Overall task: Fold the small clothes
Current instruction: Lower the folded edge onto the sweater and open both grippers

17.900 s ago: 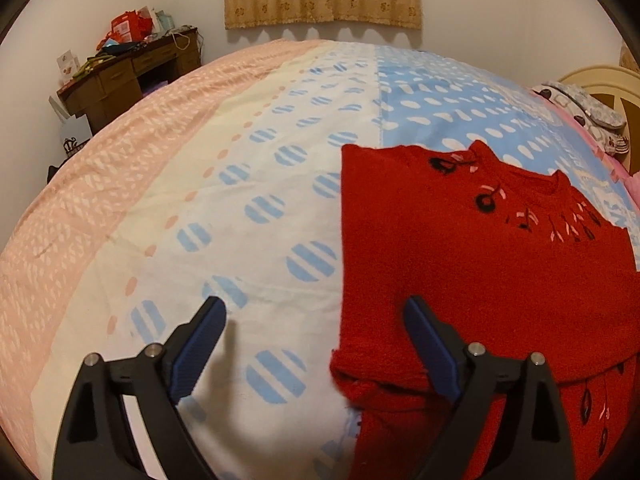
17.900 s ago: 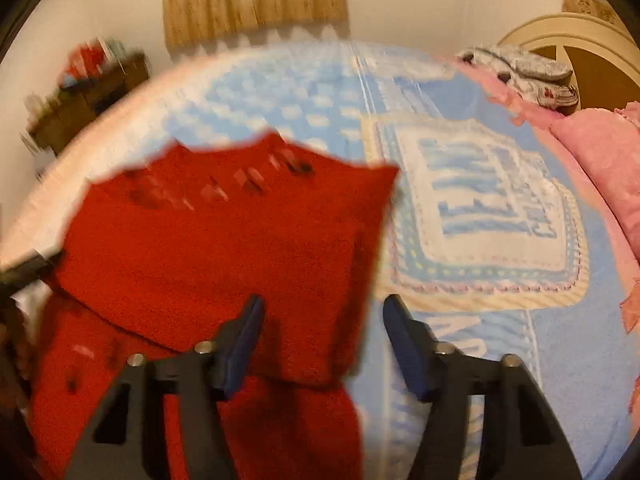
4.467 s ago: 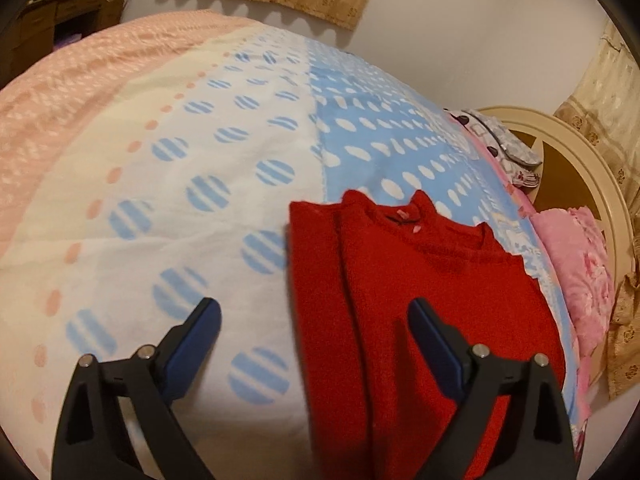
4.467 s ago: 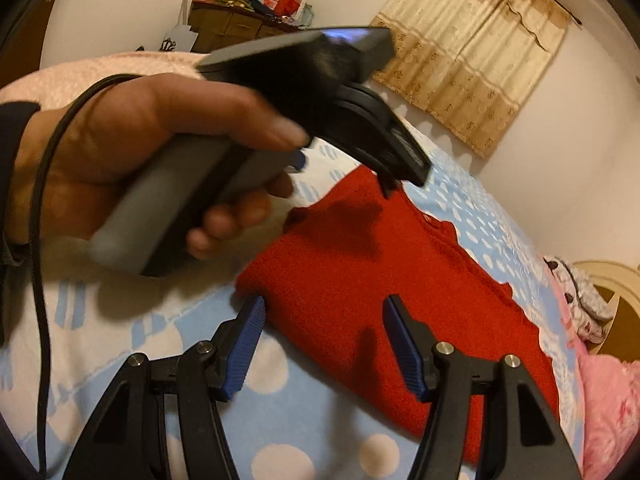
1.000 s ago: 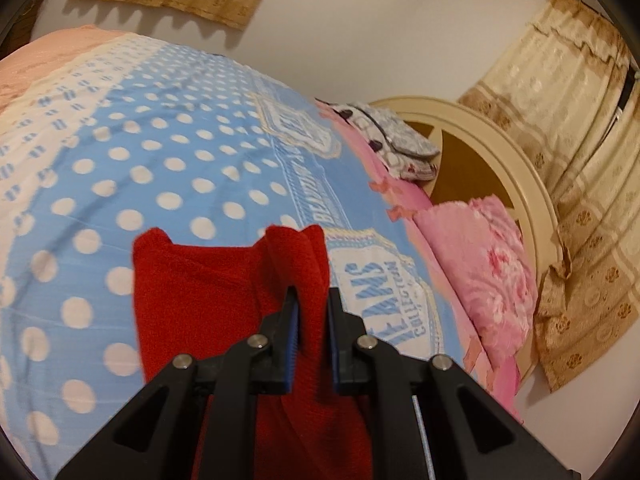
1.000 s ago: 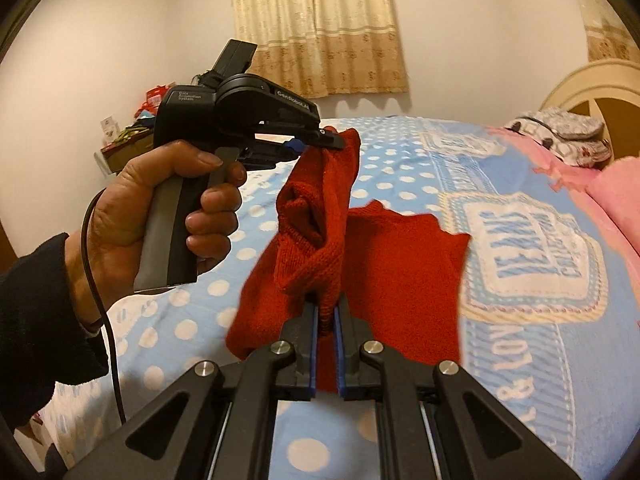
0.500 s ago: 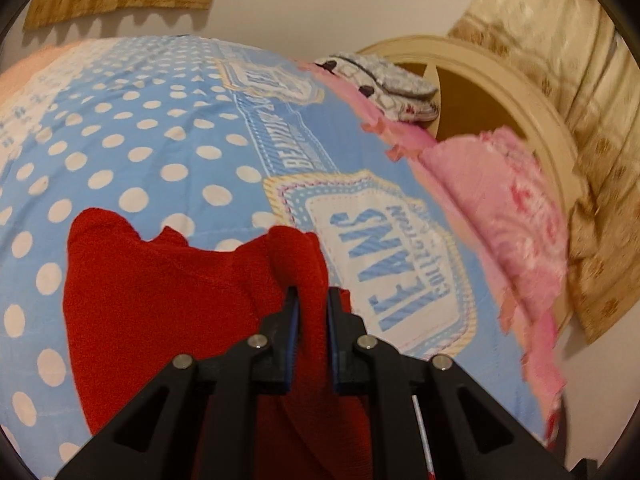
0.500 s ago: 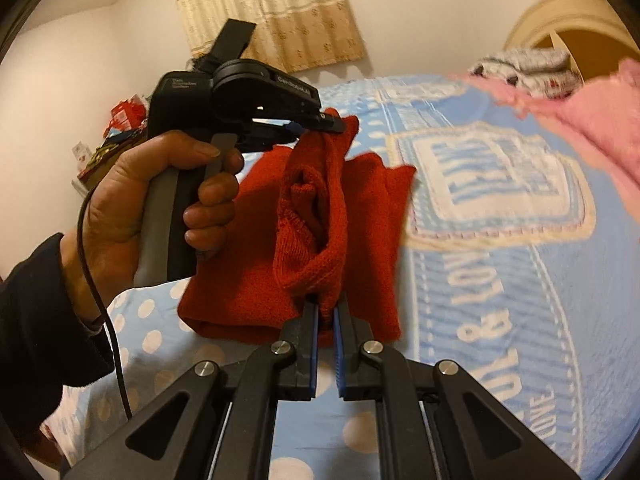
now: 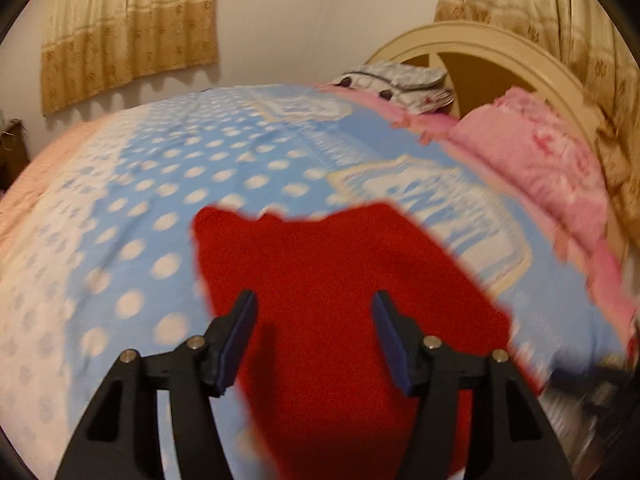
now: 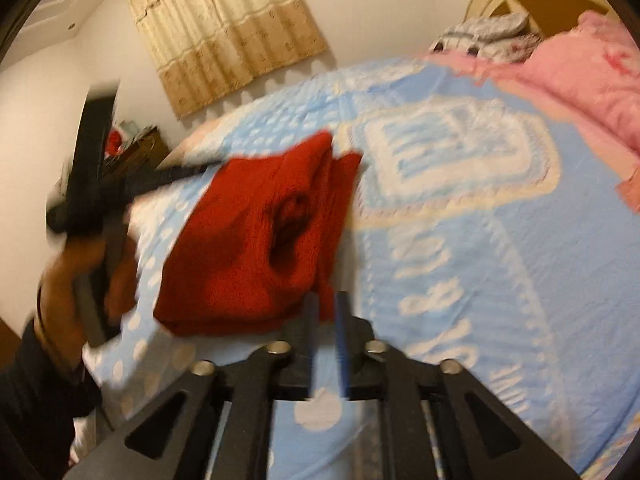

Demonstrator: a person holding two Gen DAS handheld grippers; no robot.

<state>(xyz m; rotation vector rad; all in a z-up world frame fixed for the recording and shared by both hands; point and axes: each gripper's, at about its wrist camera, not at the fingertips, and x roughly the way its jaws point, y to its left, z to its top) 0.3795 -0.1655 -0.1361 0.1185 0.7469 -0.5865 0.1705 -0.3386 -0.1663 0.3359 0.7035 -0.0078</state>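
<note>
Lying folded on the bed (image 9: 168, 184) below the pink pillow (image 9: 548, 168), the red sweater (image 9: 340, 280) looks soft, light and floppy; a doubled edge gives the best hold. The left gripper (image 9: 313, 338) hangs spread and empty over it, while the right gripper (image 10: 325, 332) has its jaws nearly together at the sweater's near edge, and whether it pinches cloth cannot be told.

White walls enclose a bed (image 9: 240, 152) with blue dotted cover, cream arched headboard (image 9: 500, 46), pink pillow (image 9: 540, 152). Beige curtains (image 9: 128, 28) hang behind; a wooden desk (image 10: 150, 146) stands far left.
</note>
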